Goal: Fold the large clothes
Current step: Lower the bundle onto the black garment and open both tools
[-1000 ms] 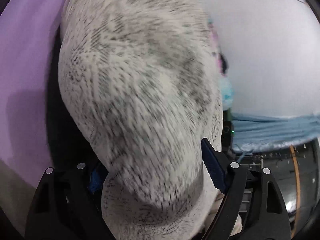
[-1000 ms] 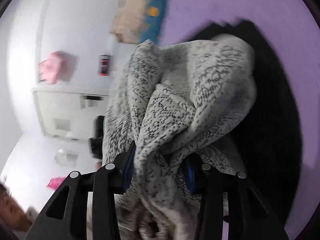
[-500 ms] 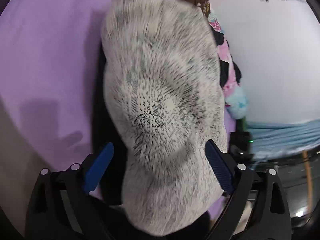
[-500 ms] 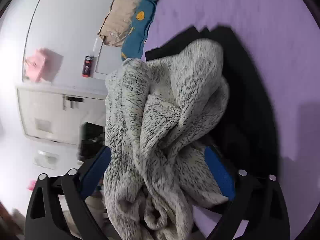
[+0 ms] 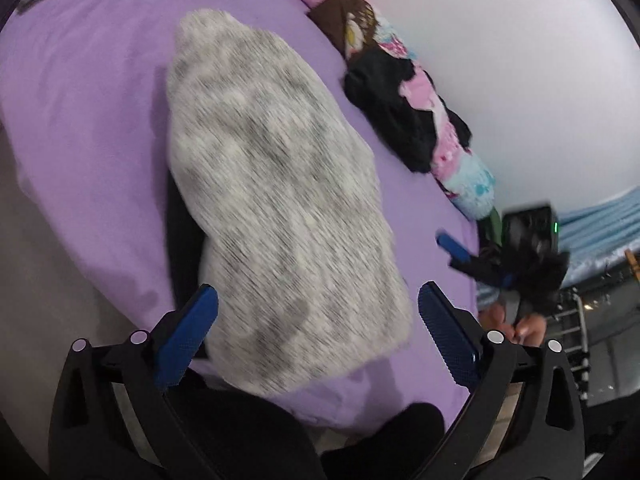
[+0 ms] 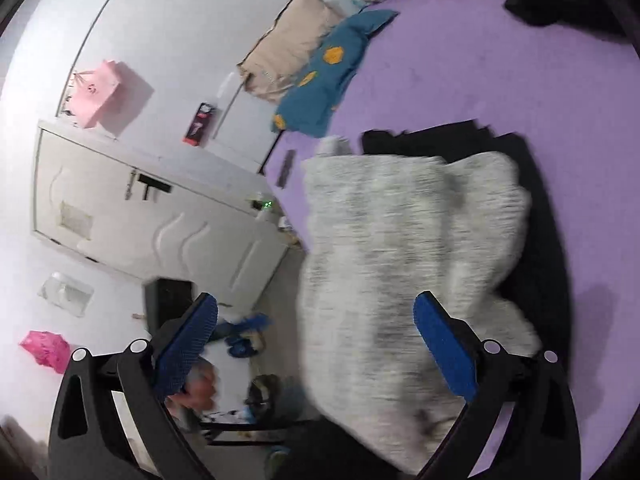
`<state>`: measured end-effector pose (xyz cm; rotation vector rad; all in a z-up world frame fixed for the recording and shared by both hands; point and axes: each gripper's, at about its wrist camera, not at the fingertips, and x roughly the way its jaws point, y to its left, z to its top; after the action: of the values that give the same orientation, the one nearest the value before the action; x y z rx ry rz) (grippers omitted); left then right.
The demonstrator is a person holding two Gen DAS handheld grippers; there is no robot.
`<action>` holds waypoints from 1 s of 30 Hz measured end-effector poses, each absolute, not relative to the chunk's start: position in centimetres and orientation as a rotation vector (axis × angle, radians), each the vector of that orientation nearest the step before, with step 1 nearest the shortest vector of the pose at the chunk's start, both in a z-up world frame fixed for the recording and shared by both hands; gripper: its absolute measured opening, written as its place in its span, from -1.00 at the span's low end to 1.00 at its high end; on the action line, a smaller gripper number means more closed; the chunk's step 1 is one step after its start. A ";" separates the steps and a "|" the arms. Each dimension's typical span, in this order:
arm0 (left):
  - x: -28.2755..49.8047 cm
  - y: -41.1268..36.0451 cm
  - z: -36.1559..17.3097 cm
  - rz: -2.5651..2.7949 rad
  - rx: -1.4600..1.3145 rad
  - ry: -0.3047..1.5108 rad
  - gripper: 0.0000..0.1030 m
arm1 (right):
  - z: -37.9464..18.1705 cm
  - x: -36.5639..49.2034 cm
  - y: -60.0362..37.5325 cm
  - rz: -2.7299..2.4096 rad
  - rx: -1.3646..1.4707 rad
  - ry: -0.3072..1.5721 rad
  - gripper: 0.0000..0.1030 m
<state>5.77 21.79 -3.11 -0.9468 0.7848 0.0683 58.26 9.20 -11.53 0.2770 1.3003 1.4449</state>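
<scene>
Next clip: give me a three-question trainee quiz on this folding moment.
1. True or false: the left gripper is clamped on the grey sweater.
2. What colour is the bed sheet?
3. The sweater lies partly over: A) a black garment B) a pink bag C) a pillow

Key: 1 false, both it and the right gripper are open, with the pads off the sweater. 2 purple. 3 A.

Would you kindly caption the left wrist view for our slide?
Left claw, just opened, above the folded grey knit garment lying on the purple bedsheet.
</scene>
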 end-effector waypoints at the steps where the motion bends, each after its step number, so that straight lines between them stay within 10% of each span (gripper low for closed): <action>1: 5.8 21.2 -3.3 0.065 -0.949 0.789 0.87 | -11.4 57.9 9.9 1.447 0.261 1.311 0.88; 14: 8.1 19.0 -9.5 -0.014 -1.065 0.825 0.87 | -18.1 56.8 14.5 1.407 0.260 1.448 0.87; 23: 9.7 19.0 -12.1 0.038 -1.078 0.862 0.87 | -22.1 58.8 14.2 1.323 0.279 1.482 0.39; 30: 8.1 20.6 -9.8 0.075 -1.091 0.888 0.87 | -17.1 57.1 14.0 1.340 0.175 1.356 0.89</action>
<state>8.11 20.61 -9.76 -1.0905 0.8883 0.0754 57.12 14.00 -17.13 0.1746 1.3560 1.3398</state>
